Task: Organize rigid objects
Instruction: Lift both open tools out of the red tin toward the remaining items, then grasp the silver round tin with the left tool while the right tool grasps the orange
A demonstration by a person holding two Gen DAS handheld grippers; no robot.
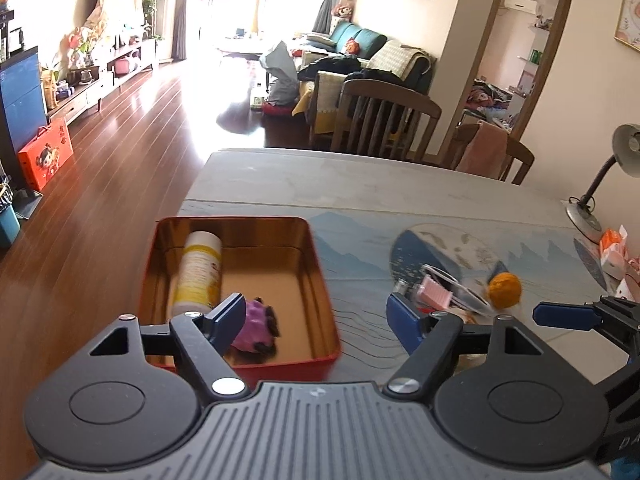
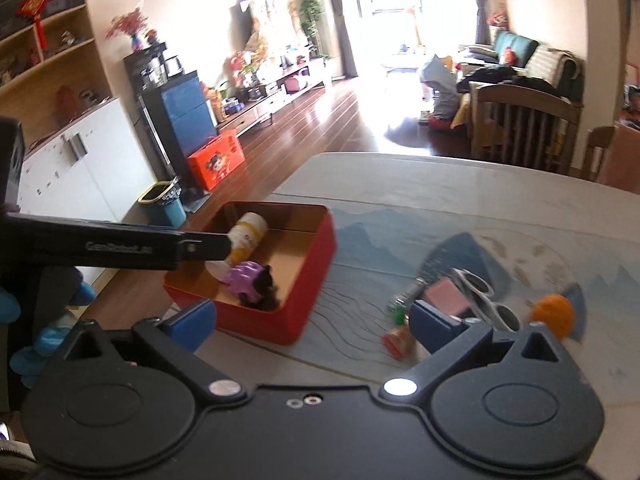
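Left wrist: bottle (image 1: 199,272) lengthwise in tin (image 1: 320,280).

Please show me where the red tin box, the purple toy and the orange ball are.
red tin box (image 2: 308,300): right wrist view, on its outer red side wall.
purple toy (image 2: 245,276): right wrist view, on its purple body.
orange ball (image 1: 505,289): left wrist view, on its middle.

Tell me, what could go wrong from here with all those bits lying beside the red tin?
The loose pile is crowded: the pink block lies against the scissors, so the open right tool might nudge one while closing on the other. The orange ball looks round and could roll off if bumped. The red tin sits near the table's left edge, with the open left tool close by; a push could slide it toward the floor.
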